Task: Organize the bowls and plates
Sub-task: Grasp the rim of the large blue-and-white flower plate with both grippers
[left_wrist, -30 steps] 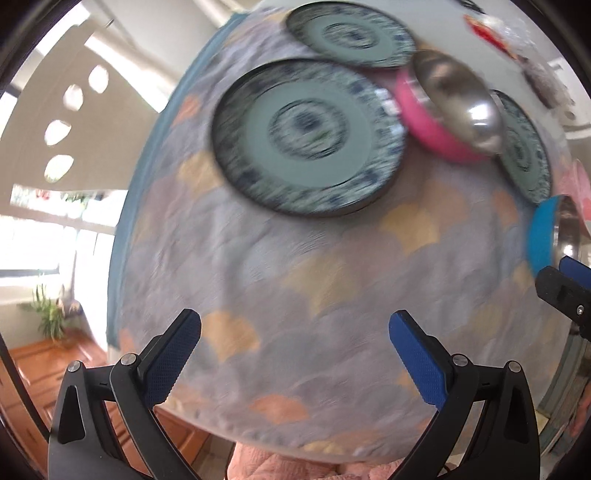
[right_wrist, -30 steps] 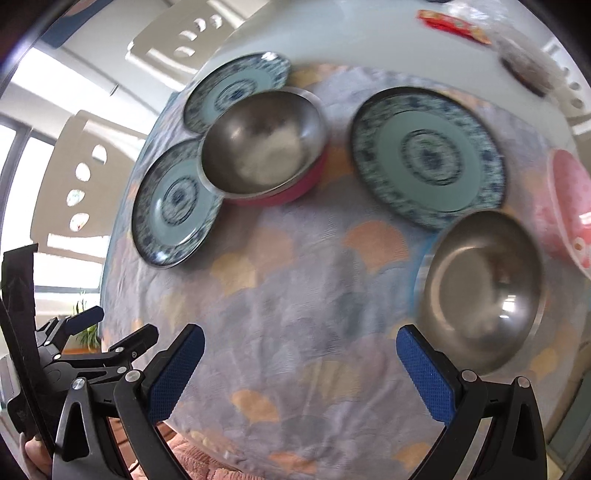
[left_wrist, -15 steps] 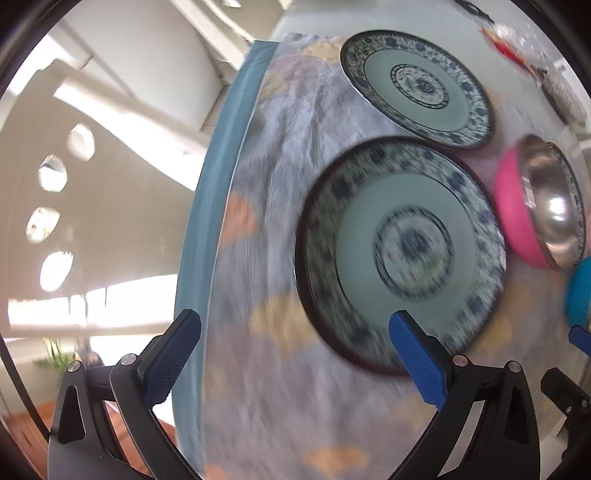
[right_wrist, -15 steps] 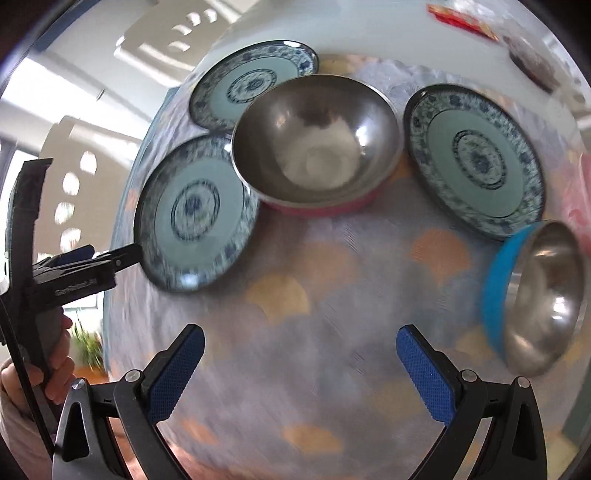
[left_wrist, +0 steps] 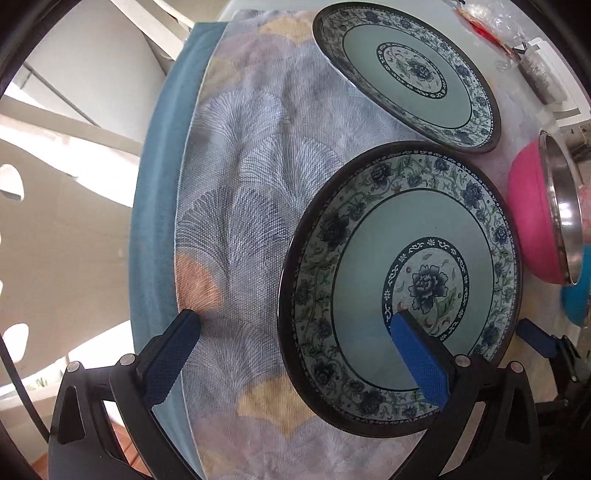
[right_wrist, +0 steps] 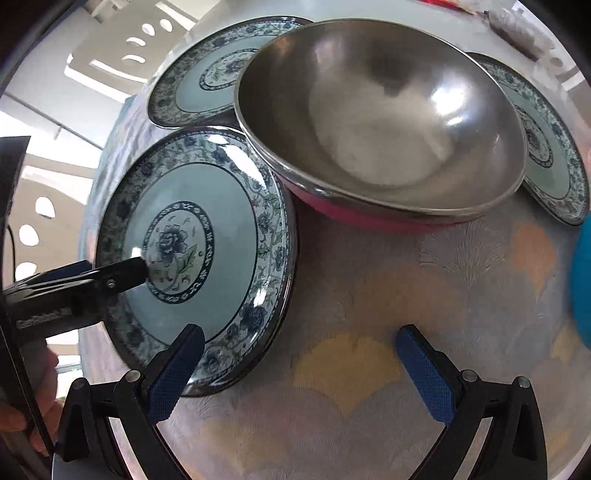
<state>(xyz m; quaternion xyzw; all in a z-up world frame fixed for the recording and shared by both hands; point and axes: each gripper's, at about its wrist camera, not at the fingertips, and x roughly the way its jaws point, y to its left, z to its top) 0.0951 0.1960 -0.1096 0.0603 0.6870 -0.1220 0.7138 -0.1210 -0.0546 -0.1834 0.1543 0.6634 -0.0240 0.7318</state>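
Three patterned plates — two steel bowls, pink and blue.

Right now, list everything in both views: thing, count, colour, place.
Patterned plates: three, pale green with blue floral rims; nearest under the left gripper, one behind it, one right of the pink bowl.
Pink bowl: one, steel inside, centre.
Blue bowl: one, right edge, mostly cut off.
Tablecloth: one, lilac with fan pattern, under everything.
Packets: red and clear, far edge, unclear.
Left hand-held gripper: open, straddling the nearest plate's rim.
Right hand-held gripper: open, over the cloth.
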